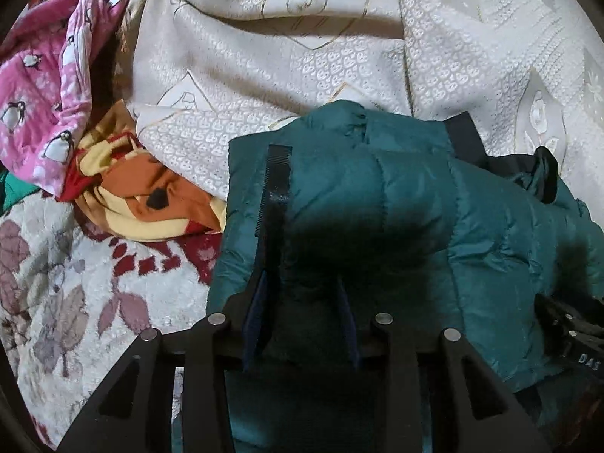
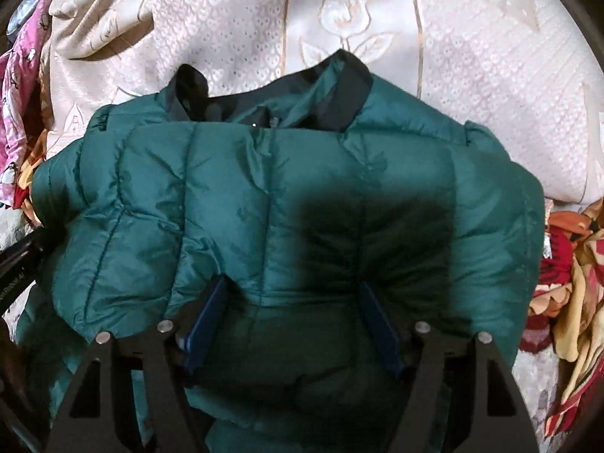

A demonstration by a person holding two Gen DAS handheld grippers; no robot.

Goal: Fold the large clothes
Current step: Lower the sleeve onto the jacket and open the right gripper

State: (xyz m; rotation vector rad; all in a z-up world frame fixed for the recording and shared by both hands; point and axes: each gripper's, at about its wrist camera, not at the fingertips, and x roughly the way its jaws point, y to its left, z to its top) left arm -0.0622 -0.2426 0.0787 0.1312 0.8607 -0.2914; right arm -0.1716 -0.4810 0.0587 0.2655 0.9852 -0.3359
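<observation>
We see the teal puffer jacket (image 2: 264,196) lying on the cream bedspread (image 2: 472,75), collar at twelve o'clock. Our right gripper (image 2: 292,309) stands with fingers wide apart astride the padding, not squeezing. Our left gripper (image 1: 302,302) has fingers parted narrowly over the jacket's edge, gripping nothing. No containers visible.

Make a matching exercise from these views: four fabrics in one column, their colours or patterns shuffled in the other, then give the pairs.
Things:
1. puffer jacket
2. jacket collar
3. bedspread
4. penguin-print cloth

Colours:
A. pink
B. teal green
C. cream, embossed
D. black

Pairs: 1-B, 2-D, 3-C, 4-A
</observation>
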